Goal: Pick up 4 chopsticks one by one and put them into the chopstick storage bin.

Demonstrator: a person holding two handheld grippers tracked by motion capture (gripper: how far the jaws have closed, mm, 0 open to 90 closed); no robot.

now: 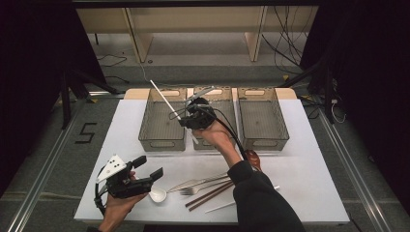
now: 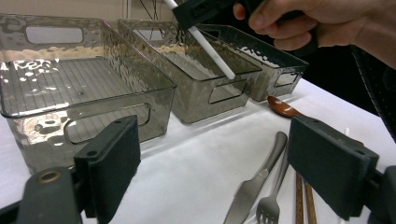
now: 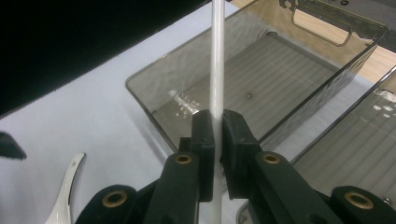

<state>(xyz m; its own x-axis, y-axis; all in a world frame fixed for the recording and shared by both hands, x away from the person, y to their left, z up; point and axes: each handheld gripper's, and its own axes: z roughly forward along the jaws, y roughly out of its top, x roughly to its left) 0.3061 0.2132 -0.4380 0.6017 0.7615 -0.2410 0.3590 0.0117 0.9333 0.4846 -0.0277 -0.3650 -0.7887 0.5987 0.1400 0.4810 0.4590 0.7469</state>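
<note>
My right gripper (image 1: pixel 186 118) (image 3: pixel 218 119) is shut on a long white chopstick (image 1: pixel 165 100) (image 3: pixel 216 60), held in the air and slanting up to the left over the left bin (image 1: pixel 162 143) (image 3: pixel 261 70) and the near end of the middle bin (image 1: pixel 225 104). From the left gripper view the chopstick (image 2: pixel 210 49) points down toward the middle bin (image 2: pixel 205 88). My left gripper (image 1: pixel 147 169) (image 2: pixel 224 158) rests low at the table's front left, open with nothing between its pads, next to a white spoon (image 1: pixel 158 195).
A third smoky bin (image 1: pixel 263 118) stands at the back right. A knife (image 1: pixel 193 182), fork (image 1: pixel 203 187), brown chopsticks (image 1: pixel 210 194) and another white chopstick (image 1: pixel 227 205) lie near the front edge. A brown spoon (image 1: pixel 253 157) lies by the right forearm.
</note>
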